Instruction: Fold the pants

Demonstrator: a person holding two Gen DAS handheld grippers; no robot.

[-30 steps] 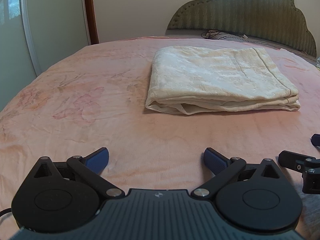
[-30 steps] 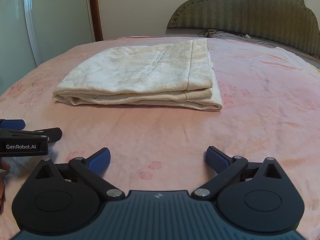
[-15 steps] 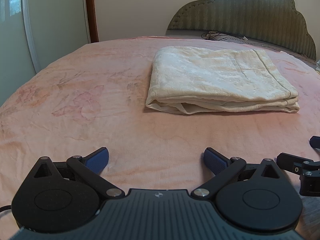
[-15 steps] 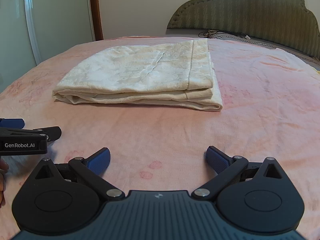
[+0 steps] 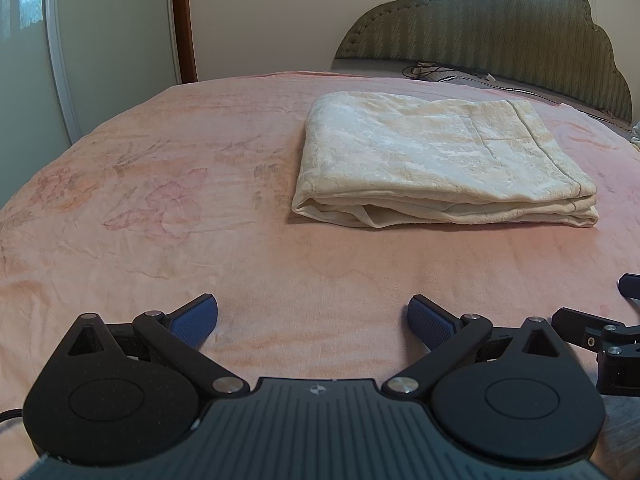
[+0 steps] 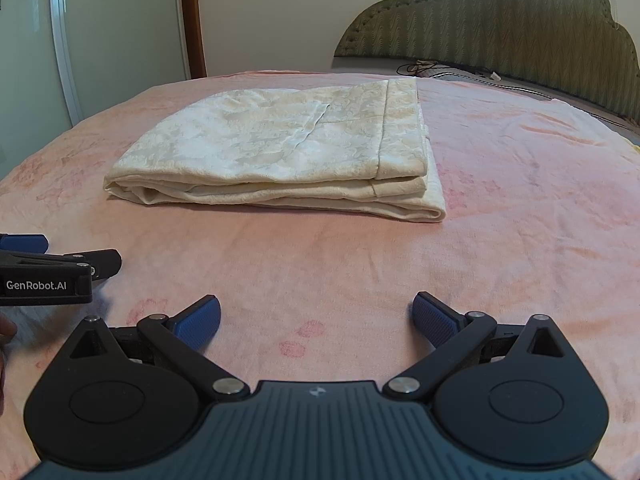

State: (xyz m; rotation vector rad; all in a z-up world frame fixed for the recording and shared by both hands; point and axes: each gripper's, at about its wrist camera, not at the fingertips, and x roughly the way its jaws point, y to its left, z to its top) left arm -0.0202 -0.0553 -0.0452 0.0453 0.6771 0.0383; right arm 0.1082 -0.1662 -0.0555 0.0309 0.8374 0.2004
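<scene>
Bed: pink flowered blanket [image 5: 168,216] fills both my views, with the green padded headboard [image 6: 500,24] at the far end.
Pants: cream pants [image 5: 436,168] lie folded in a flat stack on the blanket, between me and the headboard, their layered edge toward me.
Left gripper: my left gripper [image 5: 313,318] hovers low over the blanket on the near side of the pants, well apart from them, blue pads spread wide with nothing between them.
Right gripper: my right gripper [image 6: 316,318] hangs likewise short of the pants, pads wide apart and empty; the left one shows just beside it at the view's edge.
Change: compared with a second ago, the pants sit a touch lower in the left view and more of the headboard shows; the fold and both spreads are unchanged.
</scene>
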